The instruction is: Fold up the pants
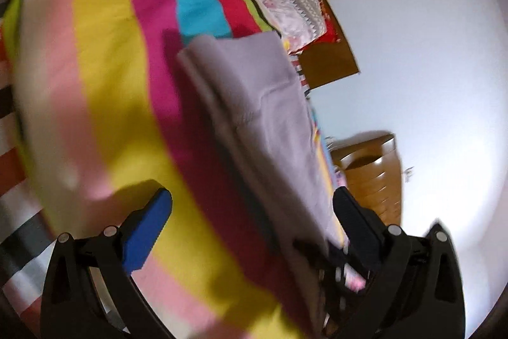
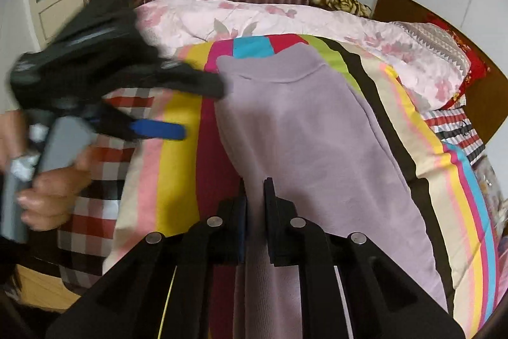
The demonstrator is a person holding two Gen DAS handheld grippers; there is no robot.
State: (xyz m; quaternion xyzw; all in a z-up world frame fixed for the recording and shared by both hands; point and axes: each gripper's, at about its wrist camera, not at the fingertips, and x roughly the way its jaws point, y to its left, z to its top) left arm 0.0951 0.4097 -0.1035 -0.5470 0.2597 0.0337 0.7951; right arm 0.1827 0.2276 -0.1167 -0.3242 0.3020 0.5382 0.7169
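The lilac pants point(image 2: 301, 123) lie folded lengthwise on a striped multicolour sheet point(image 2: 177, 154), waistband at the far end. My right gripper point(image 2: 255, 189) is shut on the near end of the pants. My left gripper point(image 2: 203, 107) shows in the right wrist view at the left, open, its fingers beside the pants' left edge. In the left wrist view the left gripper point(image 1: 254, 212) is open, with the pants point(image 1: 254, 104) running between its blue finger point(image 1: 149, 227) and its black finger point(image 1: 355, 227). That view is tilted and blurred.
A pink floral quilt point(image 2: 285, 21) lies across the far side of the bed. A checked blanket point(image 2: 104, 129) covers the left side. A wooden headboard point(image 2: 444, 21) and a red pillow point(image 2: 470, 65) are at the right. A wooden cabinet point(image 1: 371, 173) stands beside the bed.
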